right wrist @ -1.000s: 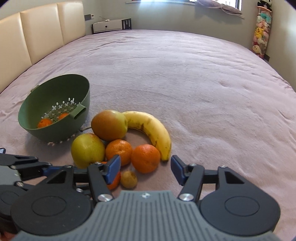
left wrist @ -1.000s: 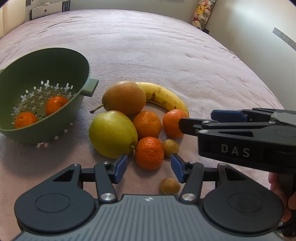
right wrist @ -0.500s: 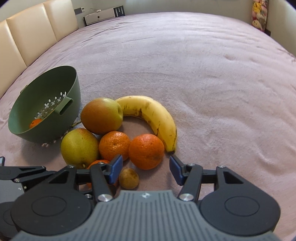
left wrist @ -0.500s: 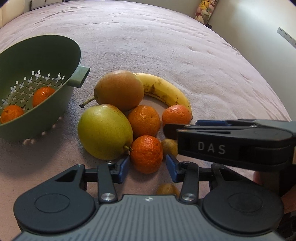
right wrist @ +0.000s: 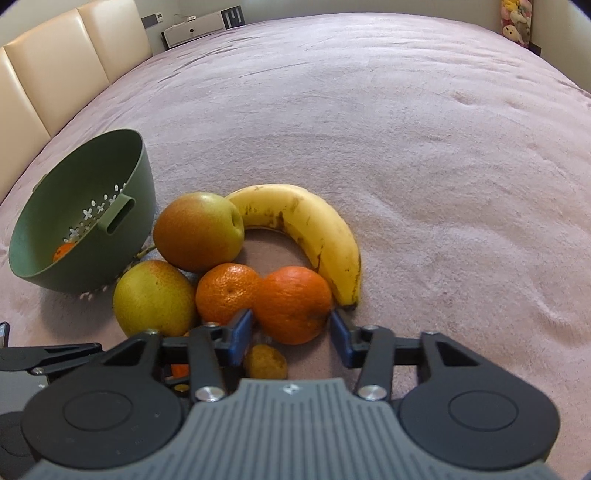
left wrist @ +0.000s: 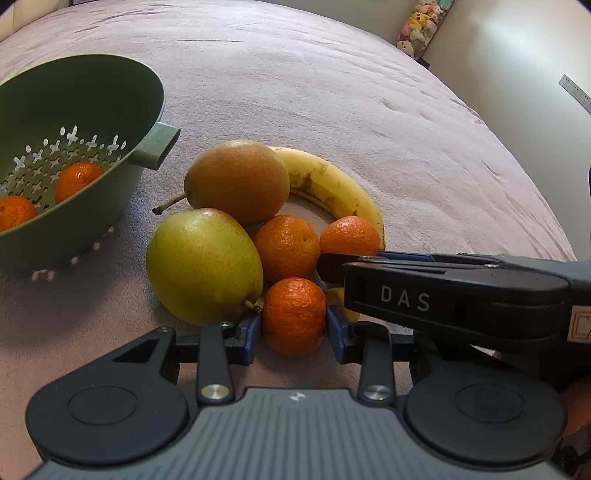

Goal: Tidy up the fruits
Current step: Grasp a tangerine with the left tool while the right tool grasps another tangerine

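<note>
A fruit pile lies on the pink bedspread: a green pear (left wrist: 201, 264), a reddish pear (left wrist: 240, 181), a banana (left wrist: 332, 184) and several mandarins. My left gripper (left wrist: 293, 328) has its blue pads against both sides of the nearest mandarin (left wrist: 293, 315). My right gripper (right wrist: 291, 330) stands open around the right-hand mandarin (right wrist: 293, 301), with a gap at the right pad. It crosses the left wrist view (left wrist: 443, 291) from the right. A green colander (left wrist: 74, 147) at the left holds two mandarins (left wrist: 75, 179).
Small brownish fruits (right wrist: 266, 363) lie by the right gripper's base. The colander (right wrist: 85, 218) tilts toward the pile, its handle close to the reddish pear (right wrist: 197, 230). A cream headboard (right wrist: 55, 74) stands far left. Plush toys (left wrist: 421, 22) sit in the far corner.
Both grippers have moved forward and down into the pile. The left jaws have narrowed onto the nearest mandarin. The right jaws now straddle the right-hand mandarin.
</note>
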A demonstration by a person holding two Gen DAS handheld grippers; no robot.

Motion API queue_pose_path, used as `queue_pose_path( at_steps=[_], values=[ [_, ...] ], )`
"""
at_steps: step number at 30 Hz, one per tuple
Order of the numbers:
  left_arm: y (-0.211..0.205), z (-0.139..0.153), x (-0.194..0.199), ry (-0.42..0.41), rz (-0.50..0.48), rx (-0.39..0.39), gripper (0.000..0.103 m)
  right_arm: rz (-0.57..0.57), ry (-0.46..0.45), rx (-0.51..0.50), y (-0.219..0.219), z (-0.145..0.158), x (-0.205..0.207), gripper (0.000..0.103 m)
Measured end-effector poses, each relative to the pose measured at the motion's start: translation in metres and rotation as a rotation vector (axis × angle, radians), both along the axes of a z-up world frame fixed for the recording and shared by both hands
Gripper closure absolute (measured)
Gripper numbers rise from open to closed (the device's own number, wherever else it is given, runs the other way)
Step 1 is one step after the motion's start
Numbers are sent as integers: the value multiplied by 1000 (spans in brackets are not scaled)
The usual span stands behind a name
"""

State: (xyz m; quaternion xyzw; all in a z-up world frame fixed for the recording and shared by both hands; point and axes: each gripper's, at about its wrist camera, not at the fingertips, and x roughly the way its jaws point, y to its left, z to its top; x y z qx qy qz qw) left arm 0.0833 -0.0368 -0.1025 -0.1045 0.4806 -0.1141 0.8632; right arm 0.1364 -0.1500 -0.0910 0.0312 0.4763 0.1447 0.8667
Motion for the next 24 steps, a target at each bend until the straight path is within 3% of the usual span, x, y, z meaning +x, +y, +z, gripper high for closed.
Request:
queue_pose_path(
  at_steps=[18, 24],
  values=[
    [2, 19, -19, -13, -8, 2, 63, 11, -13, -60, -1, 18, -15, 65],
    [7, 19, -23, 10, 6, 20, 63, 1, 27, -19, -8, 5, -16, 58]
  ],
)
